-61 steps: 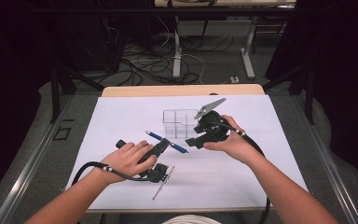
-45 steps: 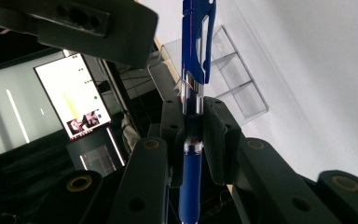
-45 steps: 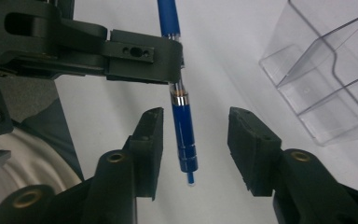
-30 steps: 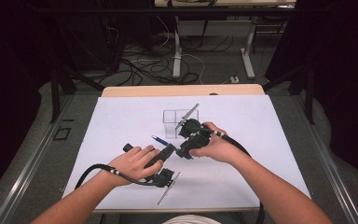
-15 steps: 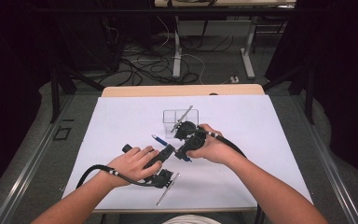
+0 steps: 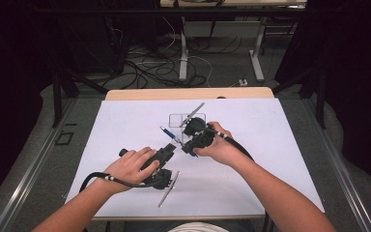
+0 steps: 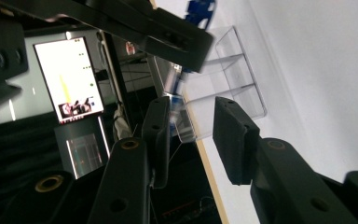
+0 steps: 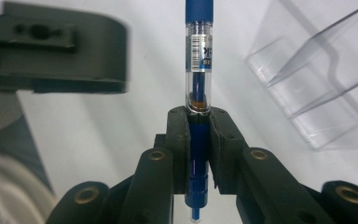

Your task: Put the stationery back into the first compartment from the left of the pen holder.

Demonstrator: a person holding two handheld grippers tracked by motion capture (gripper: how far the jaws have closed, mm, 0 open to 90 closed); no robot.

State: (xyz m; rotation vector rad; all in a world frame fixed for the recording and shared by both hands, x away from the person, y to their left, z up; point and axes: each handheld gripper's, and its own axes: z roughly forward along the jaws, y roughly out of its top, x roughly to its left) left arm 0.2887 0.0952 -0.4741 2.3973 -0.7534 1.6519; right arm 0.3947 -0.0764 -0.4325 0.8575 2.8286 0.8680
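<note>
- Pen [image 8: 198,56] front and centre: a blue one with a clear barrel, clamped between the right gripper [image 8: 198,154] jaws, its lower end poking out below the pads.
- In the high view the pen [image 6: 170,134] juts out from the right gripper [image 6: 187,145] toward the far left, low over the white table cover [image 6: 290,145], just beside the clear plastic organizer [image 6: 179,120].
- The organizer [image 8: 326,88] sits close off to one side of the pen in the right gripper view, its thin dividers catching the light.
- Left gripper [image 6: 166,153] lies near the pen's gripper, held in the left hand [image 6: 130,166]; its jaws stand apart with nothing between them, the organizer [image 7: 228,84] showing through the gap.
- Right hand [image 6: 217,147] wraps the right gripper, cable trailing back along the forearm.
- Table's wooden far edge [image 6: 188,93] peeks out beyond the white cover.
</note>
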